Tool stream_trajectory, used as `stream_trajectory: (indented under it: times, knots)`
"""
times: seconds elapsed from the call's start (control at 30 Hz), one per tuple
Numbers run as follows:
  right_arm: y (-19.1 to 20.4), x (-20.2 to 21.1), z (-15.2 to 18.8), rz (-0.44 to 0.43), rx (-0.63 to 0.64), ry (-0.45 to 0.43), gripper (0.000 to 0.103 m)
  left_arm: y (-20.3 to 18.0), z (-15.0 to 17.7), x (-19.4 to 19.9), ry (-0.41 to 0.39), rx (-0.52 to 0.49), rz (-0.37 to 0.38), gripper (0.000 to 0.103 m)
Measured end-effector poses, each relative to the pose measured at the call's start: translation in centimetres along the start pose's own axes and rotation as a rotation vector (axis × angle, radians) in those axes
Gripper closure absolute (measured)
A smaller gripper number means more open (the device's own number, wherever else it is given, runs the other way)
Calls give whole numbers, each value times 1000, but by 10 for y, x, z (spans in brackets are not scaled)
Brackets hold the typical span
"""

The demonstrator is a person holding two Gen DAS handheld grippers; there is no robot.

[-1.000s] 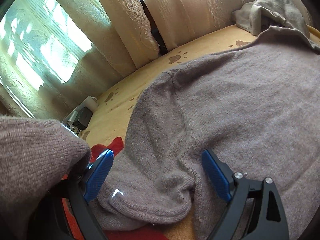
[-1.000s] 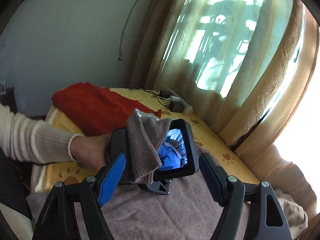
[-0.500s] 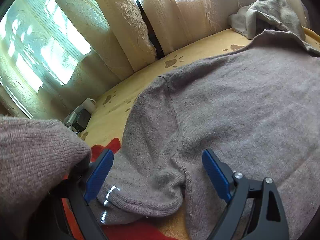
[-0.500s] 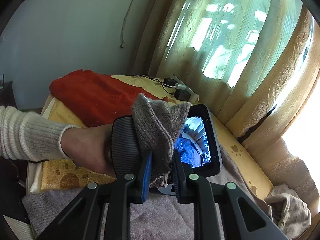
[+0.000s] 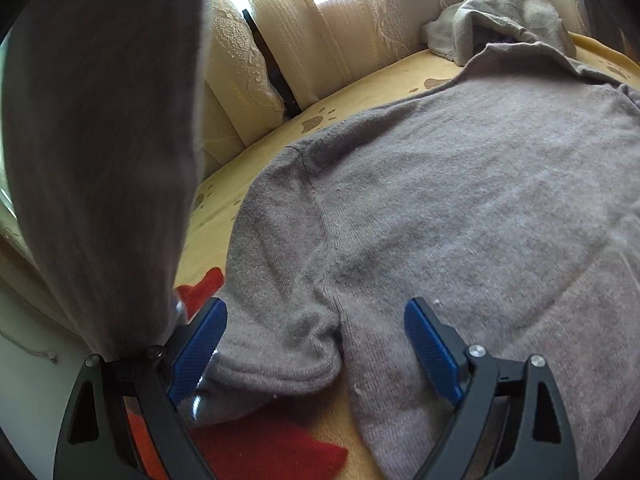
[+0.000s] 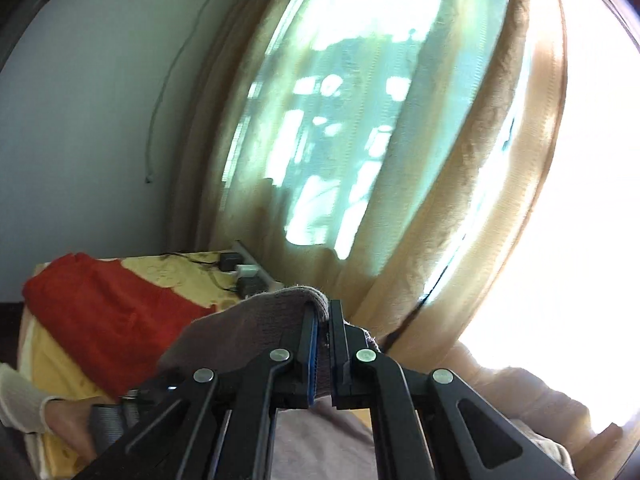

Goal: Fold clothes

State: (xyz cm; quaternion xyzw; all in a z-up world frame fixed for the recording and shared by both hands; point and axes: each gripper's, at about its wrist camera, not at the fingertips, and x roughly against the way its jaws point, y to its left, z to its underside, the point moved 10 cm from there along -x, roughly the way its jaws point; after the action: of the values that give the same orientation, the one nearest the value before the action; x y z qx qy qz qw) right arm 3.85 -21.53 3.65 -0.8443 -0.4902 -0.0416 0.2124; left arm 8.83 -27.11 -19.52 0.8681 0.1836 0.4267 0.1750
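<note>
Left wrist: sweater (image 5: 460, 216) collar far-right

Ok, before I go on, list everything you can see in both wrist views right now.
sweater: one, grey-brown knit, spread flat on the bed
sleeve: one, same knit, lifted at the left of the left wrist view, its end pinched in the right gripper
second garment: one, pale grey, crumpled at the far edge by the curtains
red cloth: one, red, on the bed near the wall
bedsheet: one, yellow with brown paw prints
curtains: beige, over the bright window
chargers: a few, dark and white, by the window
wall cable: one, thin, grey
left gripper: blue fingers apart, over the sweater
right gripper: shut on sleeve
hand: one, cream cuff, lower left
</note>
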Motion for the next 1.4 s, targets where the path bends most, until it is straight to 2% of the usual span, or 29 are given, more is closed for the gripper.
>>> stream_trajectory:
  times: [0.1,0.2,0.27,0.33,0.4,0.5,0.77,0.83,0.87,0.97,1.03,1.07,1.17,1.27,1.3,1.37,1.4]
  knots:
    - [-65,-8,30,176,-58,96,98,2,18,10,-2,26,59,11]
    - [-115,-9,91,265,-141,256,98,11,32,13,12,73,106,10]
    - [-135,-4,133,322,-169,361,98,21,38,8,30,123,131,10]
    - [-146,6,168,346,-206,434,98,33,41,1,48,176,142,10]
    - [-148,16,192,332,-261,469,98,44,43,-7,68,247,162,5]
    - [-139,33,194,296,-305,453,98,56,44,-16,91,334,184,5]
    - [-109,86,106,56,-419,240,98,73,48,-21,101,415,111,5]
    - [-116,89,105,72,-430,248,98,76,49,-22,102,431,99,5]
    - [-122,84,117,113,-408,298,98,77,49,-23,102,438,95,5]
    - [-152,58,191,336,-256,539,97,82,49,-25,103,453,75,5]
    - [-172,45,251,543,-28,767,93,85,52,-27,106,450,45,5]
    - [-177,42,274,598,58,839,93,87,54,-29,112,448,31,5]
    - [-171,40,311,521,-16,870,93,90,58,-32,124,458,27,5]
    - [-169,48,307,410,-258,755,93,90,53,-27,107,476,40,5]
    - [-171,52,300,397,-306,710,92,89,50,-25,96,486,59,5]
    - [-170,57,286,346,-392,624,85,82,42,-20,78,503,115,5]
    - [-168,59,279,311,-428,583,69,77,38,-19,75,506,143,4]
